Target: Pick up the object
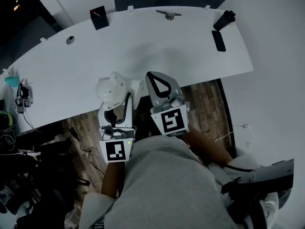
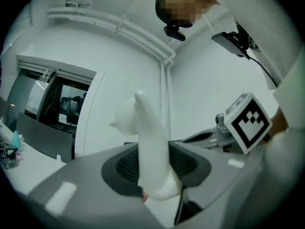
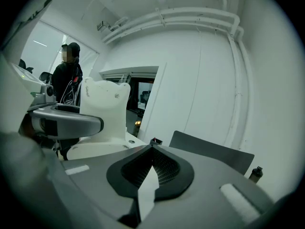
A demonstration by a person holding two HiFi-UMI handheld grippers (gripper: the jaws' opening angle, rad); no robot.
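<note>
A white moulded plastic object [image 1: 110, 88] with a rounded top is held over the near edge of the white table [image 1: 157, 46]. My left gripper [image 1: 117, 100] is shut on it. In the left gripper view the object [image 2: 148, 137] stands upright between the dark jaws, pinched at its base. My right gripper [image 1: 156, 76] sits just to its right, jaws pressed together with nothing between them. The right gripper view shows its own shut jaws [image 3: 151, 151], and off to the left the white object [image 3: 102, 113] in the left gripper [image 3: 66, 120].
On the table's far side lie a black box [image 1: 98, 17], a metal piece [image 1: 168, 15], a black bottle [image 1: 224, 19] and a black phone [image 1: 218, 40]. A teal cup [image 1: 12, 81] and cables crowd the left end. A person in dark clothes [image 3: 69, 75] stands farther off.
</note>
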